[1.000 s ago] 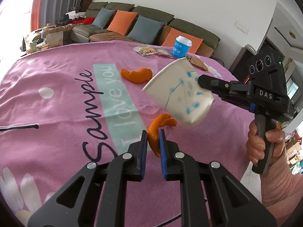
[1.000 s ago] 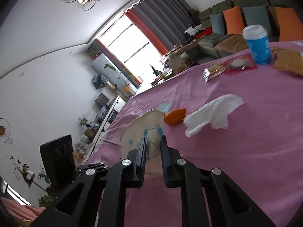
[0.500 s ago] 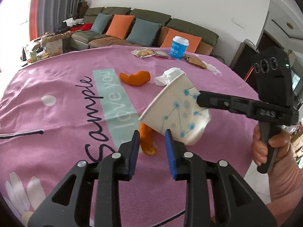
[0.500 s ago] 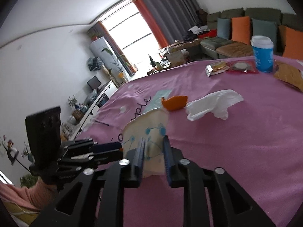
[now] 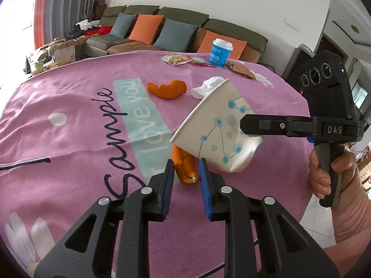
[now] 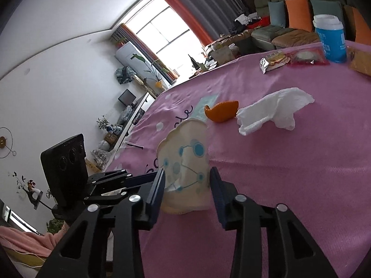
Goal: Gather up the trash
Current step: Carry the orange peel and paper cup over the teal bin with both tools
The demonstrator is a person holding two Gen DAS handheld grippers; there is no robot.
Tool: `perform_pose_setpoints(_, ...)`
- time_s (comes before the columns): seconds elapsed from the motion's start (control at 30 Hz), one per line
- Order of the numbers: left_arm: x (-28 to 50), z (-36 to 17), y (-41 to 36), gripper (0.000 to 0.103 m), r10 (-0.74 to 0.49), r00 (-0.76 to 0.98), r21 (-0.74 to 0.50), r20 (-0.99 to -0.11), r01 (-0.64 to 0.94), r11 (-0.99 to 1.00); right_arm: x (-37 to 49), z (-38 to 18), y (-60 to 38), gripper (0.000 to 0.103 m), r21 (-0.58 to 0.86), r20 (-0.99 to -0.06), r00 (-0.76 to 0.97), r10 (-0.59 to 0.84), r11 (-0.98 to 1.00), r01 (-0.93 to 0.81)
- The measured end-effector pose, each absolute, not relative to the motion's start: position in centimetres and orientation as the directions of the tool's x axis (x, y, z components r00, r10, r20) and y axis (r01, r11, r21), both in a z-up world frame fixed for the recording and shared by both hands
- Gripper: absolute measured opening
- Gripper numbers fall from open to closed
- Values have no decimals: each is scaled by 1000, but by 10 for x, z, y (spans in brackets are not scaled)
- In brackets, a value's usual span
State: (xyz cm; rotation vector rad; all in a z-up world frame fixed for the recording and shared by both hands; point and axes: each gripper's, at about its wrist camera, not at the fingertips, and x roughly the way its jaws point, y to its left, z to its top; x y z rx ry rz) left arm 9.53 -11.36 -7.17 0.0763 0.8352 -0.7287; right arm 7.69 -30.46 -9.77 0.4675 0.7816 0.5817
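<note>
Over the last second the left gripper [image 5: 185, 173] has spread its blue pads from almost together to clearly apart, and the orange peel [image 5: 185, 168] that sat between them now lies loose on the pink cloth of the bench [image 5: 69, 120], just under the mouth of the paper cup [image 5: 215, 134]. The cup is the landmark here: it hangs tilted above the bench, its rim pointing down towards the left gripper, its base crumpled. The right gripper [image 6: 187, 185] has changed too — a second ago its pads were pinched tight on the cup's flattened base, and now they stand noticeably wider, flanking the cup on both sides. Whether they still bear on the cup wall I cannot tell; from the left wrist view the finger lies across the cup, which has not dropped.

So the peel did not end up in the cup. My reading is that the left gripper let go early or is resetting for a fresh grasp, and the peel must be picked up again before it can go in.

Beyond the cup lie a second orange peel [image 5: 167, 89] and a crumpled tissue [image 6: 273, 113], close together and untouched — both still to collect. Farther off stand a blue cup [image 5: 220, 52] and snack wrappers [image 5: 177, 58].
</note>
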Motion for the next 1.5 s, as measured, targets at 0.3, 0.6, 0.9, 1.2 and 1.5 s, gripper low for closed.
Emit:
perform_pose_setpoints(0.3, 98, -68, -121, 32, -542, 459, -174, -704, 628, 758, 62, -92, -327, 25, 595, -478, 640, 602, 757, -268)
perform_pose_setpoints(0.6, 100, -71, -122, 19, -512, 460, -165, -725, 606, 778, 56, -81, -329, 25, 587, -458, 680, 573, 769, -252)
perform_pose_setpoints(0.9, 82, -58, -93, 18, -507, 520, -172, -687, 562, 809, 64, -73, -313, 25, 587, -435, 681, 589, 759, -281)
perform_pose_setpoints(1.2, 61, -39, -52, 18, -481, 585, -175, -653, 501, 847, 71, -69, -287, 25, 599, -412, 656, 632, 731, -327)
perform_pose_setpoints(1.5, 47, -26, -26, 18, -444, 630, -174, -637, 444, 879, 78, -70, -263, 25, 605, -410, 624, 665, 711, -359)
